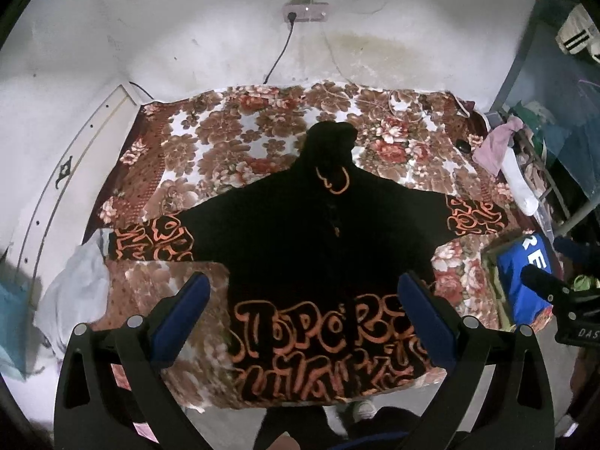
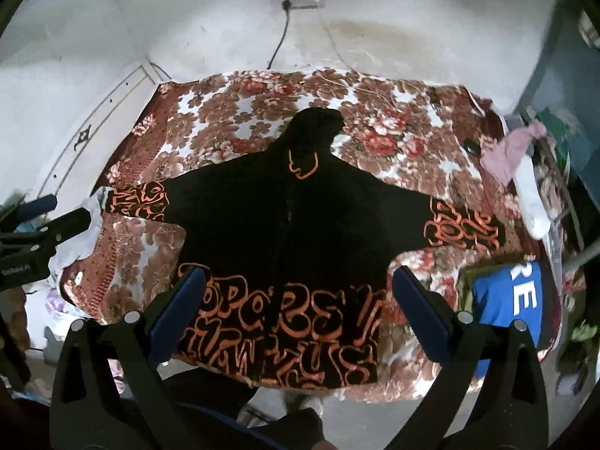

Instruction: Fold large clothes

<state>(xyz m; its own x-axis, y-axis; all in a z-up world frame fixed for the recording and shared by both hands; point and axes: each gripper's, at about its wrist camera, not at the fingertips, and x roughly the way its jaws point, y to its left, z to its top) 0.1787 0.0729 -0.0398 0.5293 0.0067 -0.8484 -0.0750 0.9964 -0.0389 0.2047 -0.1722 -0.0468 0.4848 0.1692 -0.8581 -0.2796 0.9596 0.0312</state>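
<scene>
Light was dim and flat – the black garment (image 1: 300, 240) lost all detail, edges bent by fisheye, rims blurred.

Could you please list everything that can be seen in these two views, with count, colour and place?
garment: one, black with orange lettering, spread flat on the bed, sleeves out to both sides.
blanket: one, brown, red and white floral, covering the bed.
blue item: one, blue with white letters, at the bed's right edge.
pink cloth: one, pink, on the clutter right of the bed.
power strip: one, pale, on the white wall, black cable hanging down.
left gripper: one, black with blue pads, open above the hem.
right gripper: one, black with blue pads, open above the hem.
</scene>
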